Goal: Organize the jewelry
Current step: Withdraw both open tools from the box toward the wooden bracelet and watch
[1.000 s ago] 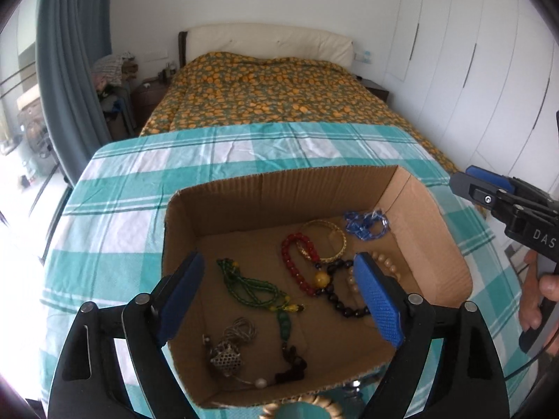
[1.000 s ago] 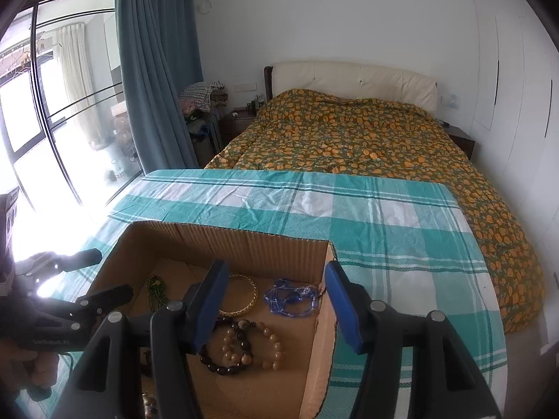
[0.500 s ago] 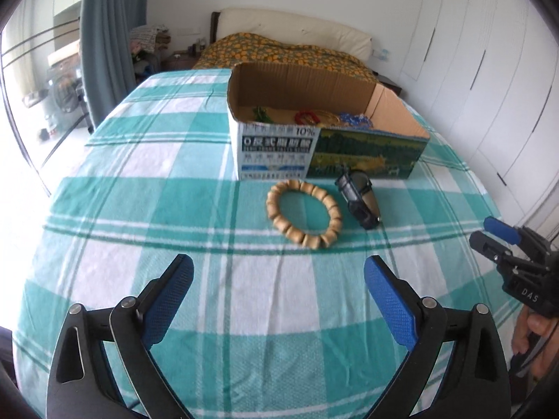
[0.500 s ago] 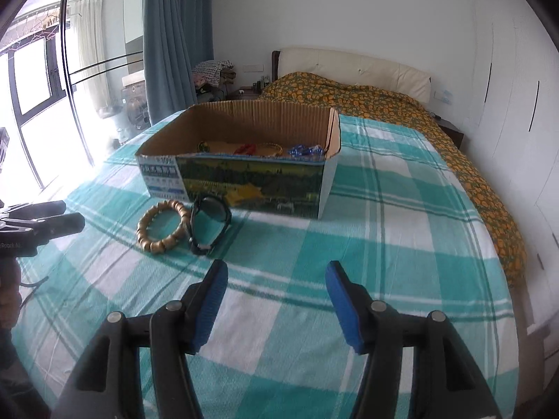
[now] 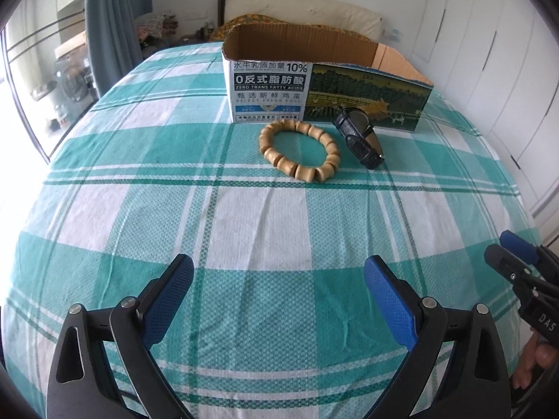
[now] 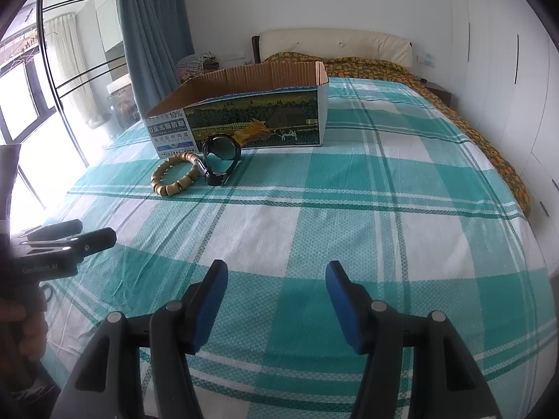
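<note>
A table covered by a teal and white checked cloth (image 5: 265, 216) is seen from both wrist views, and a wide stretch of bare cloth is left between the grippers and the objects at the far side. The left gripper (image 5: 278, 295) is held low above the near part of the cloth with its blue-padded jaws spread wide, and nothing is gripped between them. The right gripper (image 6: 276, 300) is likewise held above the near cloth, its jaws parted and nothing held. In the left view the right gripper (image 5: 517, 255) is seen at the right edge of the table, and in the right view the left gripper (image 6: 70, 237) is seen at the left edge. A wooden bead bracelet (image 5: 299, 151) is laid flat on the cloth just in front of the cardboard box (image 5: 325, 87), near the box's printed front wall. A black watch (image 5: 358, 138) is placed just beside the bracelet on its right, close against the same wall; in the right view the watch (image 6: 222, 159) appears to touch the bracelet (image 6: 176, 174), though contact cannot be told for certain. The box (image 6: 244, 115) is open at the top, and its contents are hidden by the front wall. Beyond the table's far edge a bed with an orange-patterned cover (image 6: 367, 64) is seen
</note>
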Tool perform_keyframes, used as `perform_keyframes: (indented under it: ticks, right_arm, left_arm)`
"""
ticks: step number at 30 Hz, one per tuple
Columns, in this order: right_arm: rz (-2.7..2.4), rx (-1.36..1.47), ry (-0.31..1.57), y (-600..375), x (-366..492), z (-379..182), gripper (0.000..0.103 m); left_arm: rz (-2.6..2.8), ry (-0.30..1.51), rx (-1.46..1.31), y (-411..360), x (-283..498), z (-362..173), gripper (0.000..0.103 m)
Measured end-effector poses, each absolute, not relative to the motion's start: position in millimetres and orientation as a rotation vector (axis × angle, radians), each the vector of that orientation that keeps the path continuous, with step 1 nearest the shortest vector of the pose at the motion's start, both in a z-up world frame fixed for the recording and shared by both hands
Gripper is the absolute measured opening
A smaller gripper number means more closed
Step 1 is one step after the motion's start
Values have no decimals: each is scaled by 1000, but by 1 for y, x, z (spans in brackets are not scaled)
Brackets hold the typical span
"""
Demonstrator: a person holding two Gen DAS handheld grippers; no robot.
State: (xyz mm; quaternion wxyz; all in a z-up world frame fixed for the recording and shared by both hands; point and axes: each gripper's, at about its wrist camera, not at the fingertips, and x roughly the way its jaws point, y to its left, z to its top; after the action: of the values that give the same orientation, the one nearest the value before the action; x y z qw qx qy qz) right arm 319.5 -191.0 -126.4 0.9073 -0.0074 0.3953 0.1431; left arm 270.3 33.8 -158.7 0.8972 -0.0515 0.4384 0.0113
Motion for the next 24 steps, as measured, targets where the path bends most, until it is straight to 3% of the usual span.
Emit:
perform_keyframes:
  ticks: [24]
  right_arm:
    - [297,43,876,-191,334,-146,60]
  left_arm:
    - [37,933,-118,41,278,-178,98]
